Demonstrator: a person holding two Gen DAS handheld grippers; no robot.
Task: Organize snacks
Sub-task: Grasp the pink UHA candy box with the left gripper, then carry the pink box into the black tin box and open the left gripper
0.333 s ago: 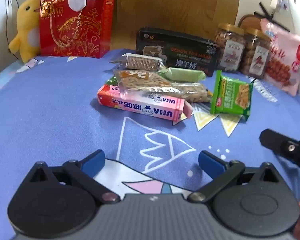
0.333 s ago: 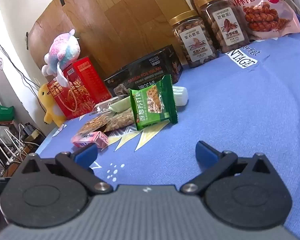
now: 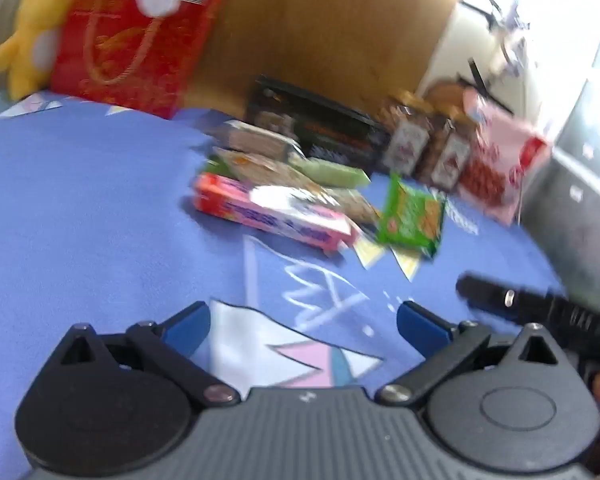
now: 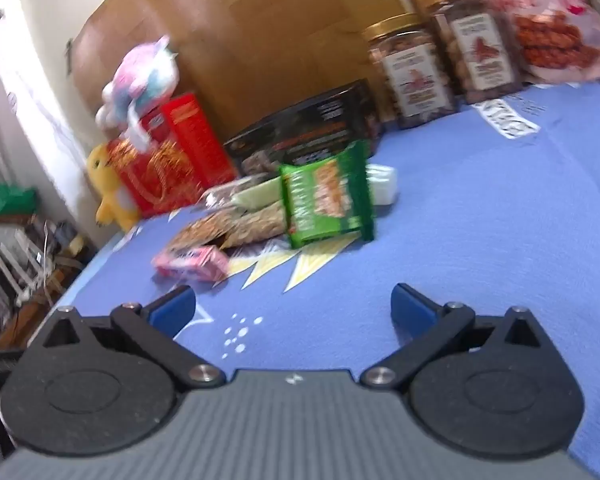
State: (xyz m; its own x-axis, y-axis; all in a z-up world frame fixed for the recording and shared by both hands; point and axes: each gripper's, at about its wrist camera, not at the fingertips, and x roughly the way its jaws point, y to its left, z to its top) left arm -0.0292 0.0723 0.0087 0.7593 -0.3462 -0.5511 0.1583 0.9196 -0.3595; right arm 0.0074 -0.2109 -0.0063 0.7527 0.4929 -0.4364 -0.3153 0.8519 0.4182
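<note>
Scene: loose snacks lie clustered mid-way across a blue cloth (image 4: 480,220); boxes and jars (image 4: 412,76) line the far wall.

Right gripper (image 4: 292,306): jaws spread wide, nothing between them; held low over the cloth and tipped somewhat downward.

Left gripper (image 3: 304,320): jaws likewise spread, empty; also low over the cloth, aimed at the cluster.

Nearest target: green packet (image 4: 326,198), standing tilted on its lower edge at about 12 o'clock from the right gripper, near but apart from it.

Same packet, left view: green packet (image 3: 412,216) sits at about 1 o'clock, farther off; the right gripper's dark finger (image 3: 500,296) shows at 3 o'clock.

Long axis: seen from the right gripper, the packet's broad face is turned toward the fingers, its long side roughly upright.

Second item: pink box (image 3: 272,216), at 12 o'clock from the left gripper, long axis running 10 to 4 o'clock.

Judgement: the right hand is better placed for the packet, the left for the box.
</note>
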